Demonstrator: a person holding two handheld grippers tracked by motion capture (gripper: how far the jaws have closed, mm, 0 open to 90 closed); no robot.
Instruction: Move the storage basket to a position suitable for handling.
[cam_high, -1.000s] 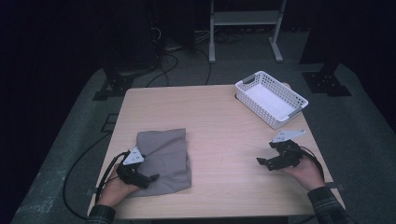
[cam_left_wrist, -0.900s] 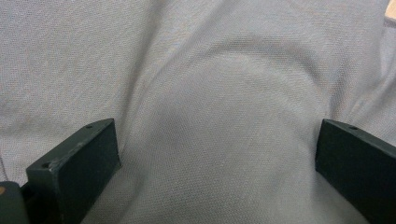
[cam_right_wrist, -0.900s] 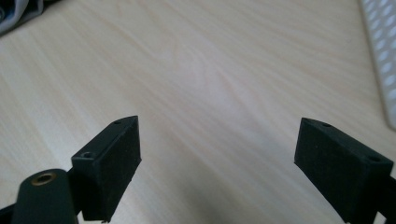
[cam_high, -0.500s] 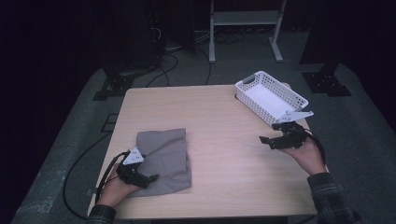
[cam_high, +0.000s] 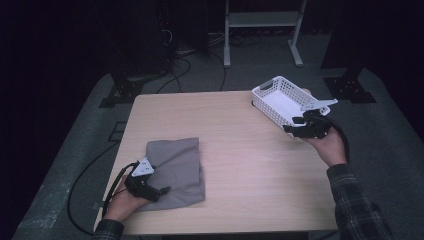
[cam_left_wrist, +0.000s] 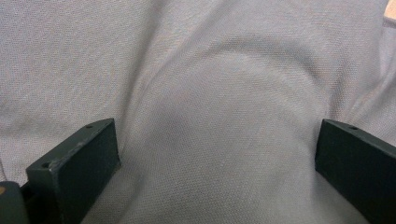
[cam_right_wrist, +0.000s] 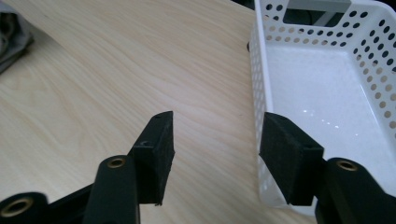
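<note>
A folded grey cloth (cam_high: 177, 167) lies on the front left of the wooden table (cam_high: 250, 160). My left gripper (cam_high: 162, 192) rests on the cloth's near left corner. In the left gripper view its jaws stand wide apart and the left gripper (cam_left_wrist: 217, 163) is open over the rumpled cloth (cam_left_wrist: 210, 84). A white perforated basket (cam_high: 270, 107) stands at the far right, nothing in it. My right gripper (cam_high: 291, 130) is at its near end. Its jaws have just been closing, and the right gripper (cam_right_wrist: 215, 154) straddles the basket (cam_right_wrist: 261, 70) wall: one jaw at the wall, the other still apart.
Beyond the table are a dark floor with cables (cam_high: 190, 55) and the legs of a metal stand (cam_high: 227, 55). Bare tabletop (cam_right_wrist: 116, 70) lies between the cloth and the basket. A corner of the cloth (cam_right_wrist: 9, 28) appears far off in the right gripper view.
The right hand has moved away from the table's right front and up to the basket's near end, with its jaws narrower. The left hand and the cloth have stayed put.
</note>
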